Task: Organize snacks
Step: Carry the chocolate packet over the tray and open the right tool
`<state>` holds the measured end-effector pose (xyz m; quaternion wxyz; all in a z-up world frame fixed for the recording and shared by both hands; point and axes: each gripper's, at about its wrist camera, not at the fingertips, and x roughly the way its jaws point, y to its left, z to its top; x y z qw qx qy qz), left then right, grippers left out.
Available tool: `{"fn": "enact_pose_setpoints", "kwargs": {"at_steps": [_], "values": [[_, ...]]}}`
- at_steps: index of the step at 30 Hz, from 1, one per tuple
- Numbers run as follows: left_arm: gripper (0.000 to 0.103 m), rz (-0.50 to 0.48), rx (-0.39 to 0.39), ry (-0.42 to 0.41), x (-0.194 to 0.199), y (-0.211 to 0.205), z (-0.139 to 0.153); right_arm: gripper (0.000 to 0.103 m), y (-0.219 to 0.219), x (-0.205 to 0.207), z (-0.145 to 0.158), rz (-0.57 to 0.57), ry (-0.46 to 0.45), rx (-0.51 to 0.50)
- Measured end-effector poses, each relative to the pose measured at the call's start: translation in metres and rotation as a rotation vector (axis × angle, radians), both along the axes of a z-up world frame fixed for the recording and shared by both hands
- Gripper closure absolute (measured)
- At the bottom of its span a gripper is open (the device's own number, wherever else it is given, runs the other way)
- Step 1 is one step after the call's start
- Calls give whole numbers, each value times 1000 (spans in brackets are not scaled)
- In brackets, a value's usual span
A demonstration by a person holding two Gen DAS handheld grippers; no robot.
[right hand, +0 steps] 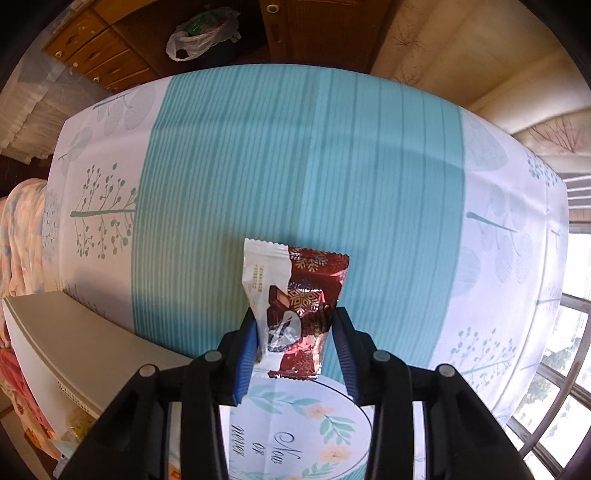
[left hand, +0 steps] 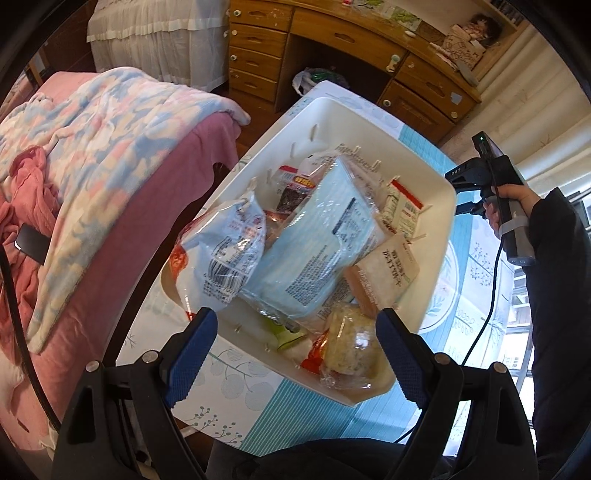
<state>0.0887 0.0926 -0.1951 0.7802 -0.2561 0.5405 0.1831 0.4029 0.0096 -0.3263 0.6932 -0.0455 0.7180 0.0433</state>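
Observation:
A white basket [left hand: 436,225] full of snack packs stands on the table, among them a light blue pack [left hand: 317,254], a white-blue bag [left hand: 225,254] and a round pastry in clear wrap [left hand: 351,343]. My left gripper [left hand: 295,325] is open and empty, hovering over the basket's near end. My right gripper [right hand: 295,325] is shut on a red-and-white chocolate snack packet [right hand: 295,295], held above the teal striped tablecloth [right hand: 295,166]. The basket's rim [right hand: 55,332] shows at the left of the right wrist view. The right hand-held device [left hand: 506,199] shows in the left wrist view.
A bed with a pink and blue blanket [left hand: 92,166] runs along the table's left side. A wooden desk with drawers [left hand: 332,48] stands behind the table, with a plastic bag [right hand: 203,33] under it. A window [right hand: 561,387] is at the right.

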Motion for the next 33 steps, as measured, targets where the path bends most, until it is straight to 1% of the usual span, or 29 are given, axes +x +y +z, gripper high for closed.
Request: {"fn": "enact_pose_setpoints", "kwargs": {"at_steps": [3,7,11,14,20,25,29,33], "values": [[16,-22,2,-17,3,-5,6,63,-19,-4,8,-26,-12,11],[16,-57,11,-46,6,-13,18,63,-34,-17,29,-49,-31,40],[16,-100,23,-73,8,-22,30,63,-47,-34,55,-74,-68,89],[16,-131,32,-94,8,-27,39,63,-46,-52,72,-78,-89,136],[16,-177,34,-133,4,-32,52,63,-22,-83,99,-25,-116,216],[16,-220,14,-171,-2,-32,56,63,2,-113,115,13,-124,281],[16,-269,3,-219,-7,-28,64,63,16,-136,126,13,-141,310],[16,-330,-11,-274,-16,-17,75,63,27,-160,136,-3,-172,334]]}}
